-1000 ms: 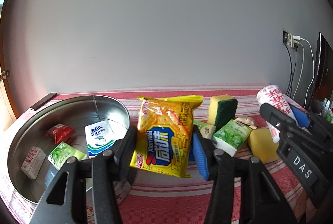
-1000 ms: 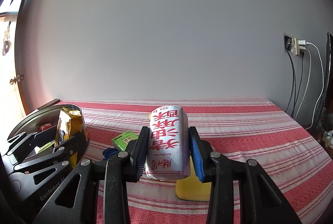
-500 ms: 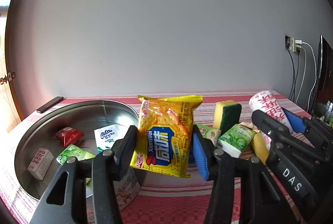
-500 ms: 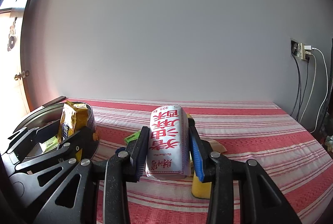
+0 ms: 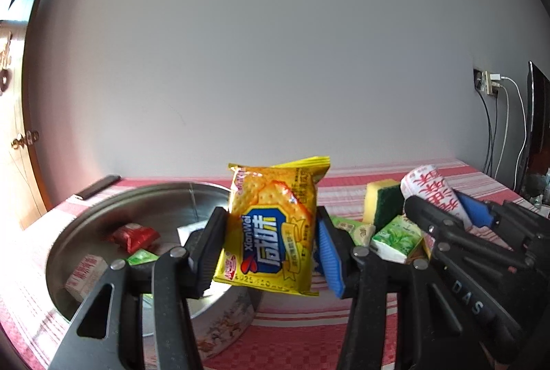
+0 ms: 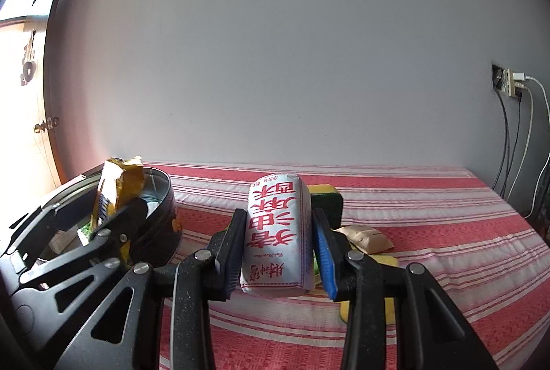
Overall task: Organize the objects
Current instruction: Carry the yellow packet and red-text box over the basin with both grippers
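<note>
While the right gripper (image 6: 276, 232) is clamped on the white pack (image 6: 275, 232), the cracker bag (image 5: 271, 225) clamped in the left gripper (image 5: 266, 244) is best released over the basin (image 5: 86, 225) at lower left.

Right claw (image 6: 276, 253) at lower centre, clamped on white packet with red characters (image 6: 275, 234), packet upright. Left claw (image 6: 113, 229) at lower left gripping yellow snack bag (image 6: 115, 188) over metal basin (image 6: 161, 194). Green-and-yellow sponge (image 6: 330, 198) behind packet. Tan pouch (image 6: 366, 237) to right on red-striped bench (image 6: 429, 232). Wall socket with cables (image 6: 512, 85) at right edge.
</note>
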Demonstrator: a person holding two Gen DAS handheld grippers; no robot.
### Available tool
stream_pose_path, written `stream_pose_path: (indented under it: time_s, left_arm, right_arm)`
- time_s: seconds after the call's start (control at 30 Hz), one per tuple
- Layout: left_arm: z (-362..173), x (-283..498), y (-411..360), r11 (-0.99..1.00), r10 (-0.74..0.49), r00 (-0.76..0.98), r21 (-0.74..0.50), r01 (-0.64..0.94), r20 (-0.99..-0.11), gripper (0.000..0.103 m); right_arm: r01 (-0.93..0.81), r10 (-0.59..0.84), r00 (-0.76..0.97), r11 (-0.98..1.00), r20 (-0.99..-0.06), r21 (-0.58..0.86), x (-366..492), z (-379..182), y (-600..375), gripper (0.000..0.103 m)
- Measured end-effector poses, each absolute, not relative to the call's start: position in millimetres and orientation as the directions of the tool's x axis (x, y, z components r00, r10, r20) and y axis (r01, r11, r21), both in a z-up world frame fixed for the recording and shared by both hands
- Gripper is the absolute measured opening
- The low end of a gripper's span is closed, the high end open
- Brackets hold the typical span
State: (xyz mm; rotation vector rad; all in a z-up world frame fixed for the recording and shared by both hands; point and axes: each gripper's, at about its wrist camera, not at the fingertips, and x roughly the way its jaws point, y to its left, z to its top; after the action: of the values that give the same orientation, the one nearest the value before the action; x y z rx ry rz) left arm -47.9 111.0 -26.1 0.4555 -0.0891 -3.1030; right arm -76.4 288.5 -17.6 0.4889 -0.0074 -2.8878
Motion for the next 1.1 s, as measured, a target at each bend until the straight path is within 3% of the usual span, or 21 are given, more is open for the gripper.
stream_pose_path:
  time_s: [0.3,1.1]
  left_arm:
    - [-9,-43,75,-1.0,-0.03,-0.959,0.016,0.026,-0.281,0.051]
    - [-12,-61,1,-0.989,-0.143,-0.896,0.022,0.148,-0.42,0.051]
  right_arm:
    - [0.27,-0.258,-0.906,-0.963,-0.337,0.012,-77,-9,257,0.041]
    - [0.447,-0.428,-0.823,-0.893,-0.374,0.038,-110,20,192,0.04]
